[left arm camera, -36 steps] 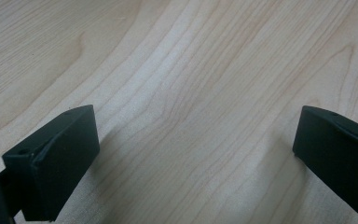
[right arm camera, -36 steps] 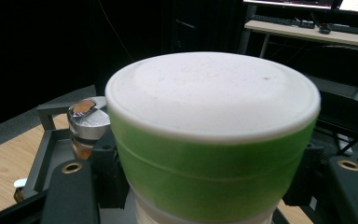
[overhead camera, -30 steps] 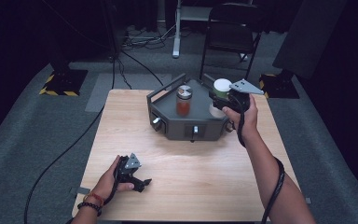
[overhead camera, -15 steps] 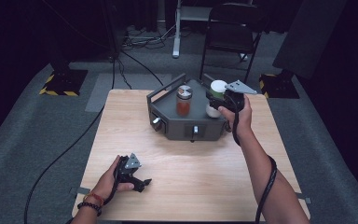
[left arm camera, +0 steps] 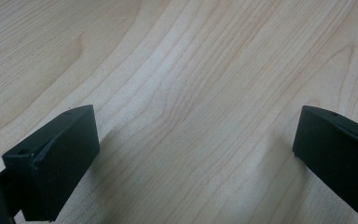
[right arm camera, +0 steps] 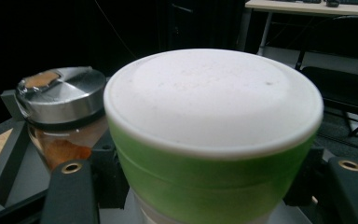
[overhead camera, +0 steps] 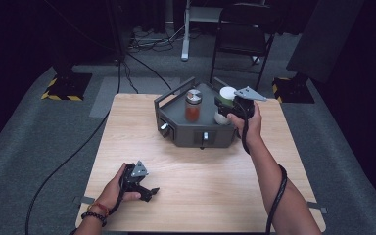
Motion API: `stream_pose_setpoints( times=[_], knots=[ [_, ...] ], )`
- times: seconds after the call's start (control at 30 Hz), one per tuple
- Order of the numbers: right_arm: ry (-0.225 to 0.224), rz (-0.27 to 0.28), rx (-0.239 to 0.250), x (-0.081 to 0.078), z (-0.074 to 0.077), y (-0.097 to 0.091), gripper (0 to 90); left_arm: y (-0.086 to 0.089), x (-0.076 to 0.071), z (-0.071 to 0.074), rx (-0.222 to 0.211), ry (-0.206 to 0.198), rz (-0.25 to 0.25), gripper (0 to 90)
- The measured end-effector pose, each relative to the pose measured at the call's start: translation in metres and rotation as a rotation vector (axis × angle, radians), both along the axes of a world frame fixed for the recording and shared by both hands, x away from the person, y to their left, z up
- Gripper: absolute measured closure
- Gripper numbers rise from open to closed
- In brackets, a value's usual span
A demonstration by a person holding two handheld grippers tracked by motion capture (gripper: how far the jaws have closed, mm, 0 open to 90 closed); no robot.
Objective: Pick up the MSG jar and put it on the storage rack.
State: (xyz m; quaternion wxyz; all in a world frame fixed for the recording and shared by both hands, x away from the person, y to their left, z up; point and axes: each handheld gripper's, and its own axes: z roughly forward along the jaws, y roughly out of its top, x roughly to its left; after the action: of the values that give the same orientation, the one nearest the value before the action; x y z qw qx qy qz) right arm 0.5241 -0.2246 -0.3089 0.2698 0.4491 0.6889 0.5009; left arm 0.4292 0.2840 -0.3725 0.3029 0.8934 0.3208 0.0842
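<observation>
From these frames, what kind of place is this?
Probably a lab or studio set up for recording. A lone wooden table stands on grey carpet among dark drapes, cables trail across the floor, and hazard-striped stand bases flank it.

My two grippers are black. The right gripper [overhead camera: 230, 105] has a grey three-cornered plate and a black cable. My left wrist wears a bead bracelet [overhead camera: 94, 215].
</observation>
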Motion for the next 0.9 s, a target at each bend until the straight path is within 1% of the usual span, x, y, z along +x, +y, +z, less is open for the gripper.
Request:
stream_pose_setpoints(
  times=[0.07, 0.13, 0.3, 0.43, 0.5, 0.57, 0.6, 0.63, 0.83, 0.87, 0.9],
  knots=[
    [-0.002, -0.003, 0.012, -0.0003, -0.0029, -0.0012, 33.4, 0.0000, 0.0000, 0.0000, 0.000, 0.000, 0.000, 0.3],
    [-0.003, 0.002, 0.011, -0.0004, -0.0032, -0.0024, 33.3, 0.0001, 0.0003, 0.0000, 0.000, 0.001, -0.001, 0.2],
    [-0.016, 0.016, -0.014, -0.0005, -0.0035, -0.0022, 32.8, 0.0001, 0.0003, 0.0000, 0.000, 0.001, -0.001, 0.2],
    [-0.017, -0.002, -0.044, 0.0000, -0.0045, 0.0004, 32.1, 0.0001, 0.0002, 0.0000, 0.000, 0.000, -0.001, 0.3],
    [-0.014, 0.010, -0.033, 0.0013, -0.0051, -0.0035, 32.0, 0.0001, 0.0003, 0.0000, 0.000, 0.000, -0.002, 0.3],
    [-0.017, 0.014, -0.046, 0.0015, -0.0046, -0.0032, 31.4, 0.0001, 0.0003, 0.0000, 0.000, 0.000, -0.001, 0.3],
    [-0.019, 0.015, -0.057, 0.0014, -0.0042, -0.0023, 30.4, 0.0001, 0.0003, 0.0000, 0.000, 0.000, -0.001, 0.3],
    [-0.018, 0.021, -0.068, 0.0015, -0.0038, -0.0017, 27.4, 0.0001, 0.0003, 0.0000, 0.000, 0.000, -0.001, 0.3],
    [-0.018, 0.041, -0.093, 0.0006, -0.0023, -0.0024, 20.2, 0.0001, 0.0004, 0.0000, 0.000, 0.001, -0.002, 0.3],
    [-0.017, 0.043, -0.097, 0.0002, -0.0018, -0.0020, 17.1, 0.0001, 0.0004, 0.0001, 0.001, 0.001, -0.002, 0.3],
    [-0.019, 0.049, -0.112, -0.0007, -0.0011, -0.0007, 13.9, 0.0001, 0.0004, 0.0001, 0.001, 0.001, -0.002, 0.3]
  ],
)
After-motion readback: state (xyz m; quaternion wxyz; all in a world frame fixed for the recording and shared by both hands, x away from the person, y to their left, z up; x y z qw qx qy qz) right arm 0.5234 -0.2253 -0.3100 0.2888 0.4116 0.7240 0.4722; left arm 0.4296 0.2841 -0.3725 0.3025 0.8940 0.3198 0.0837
